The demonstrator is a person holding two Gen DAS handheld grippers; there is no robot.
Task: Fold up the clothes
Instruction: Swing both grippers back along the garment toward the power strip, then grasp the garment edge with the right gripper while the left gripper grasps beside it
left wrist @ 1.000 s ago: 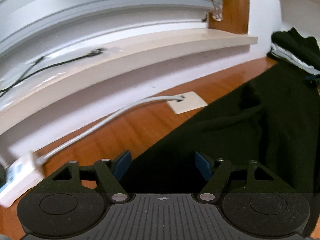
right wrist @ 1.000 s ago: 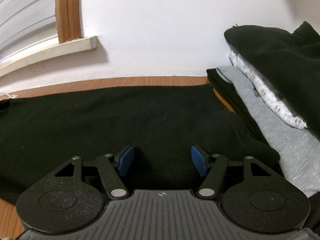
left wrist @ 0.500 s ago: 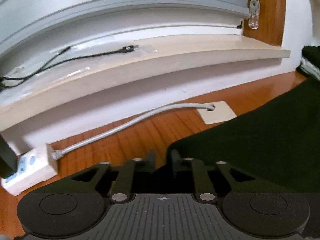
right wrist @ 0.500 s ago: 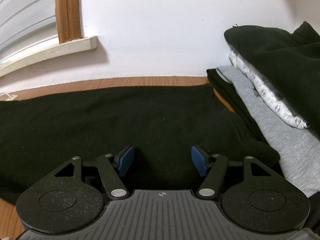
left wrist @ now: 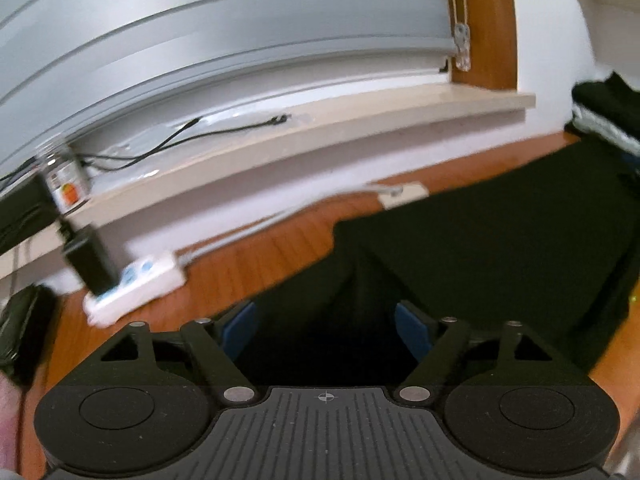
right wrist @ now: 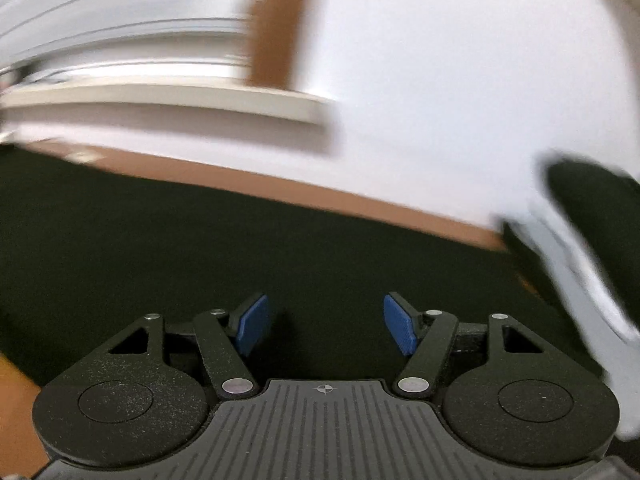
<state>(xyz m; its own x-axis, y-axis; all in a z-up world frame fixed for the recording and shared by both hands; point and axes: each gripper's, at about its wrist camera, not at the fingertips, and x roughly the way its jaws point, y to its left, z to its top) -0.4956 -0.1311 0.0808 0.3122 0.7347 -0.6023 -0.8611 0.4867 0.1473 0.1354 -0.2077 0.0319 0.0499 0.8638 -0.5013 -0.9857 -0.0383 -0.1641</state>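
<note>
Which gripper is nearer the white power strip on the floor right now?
Left. The left gripper has the white power strip just ahead to its left, beside the black garment. The right gripper sits over the garment; no strip shows in its view.

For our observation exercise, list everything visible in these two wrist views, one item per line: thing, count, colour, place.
Garment: one, black, spread on the wooden table.
Clothes pile: one, black and light grey, at the table's right end; blurred.
Power strip: one, white, near the wall, with a black plug.
Window sill: one, cream, carrying a black cable and a jar.
Blind: one, grey, above the sill.
Left gripper: black with blue pads, open over the garment.
Right gripper: same, open.
</note>
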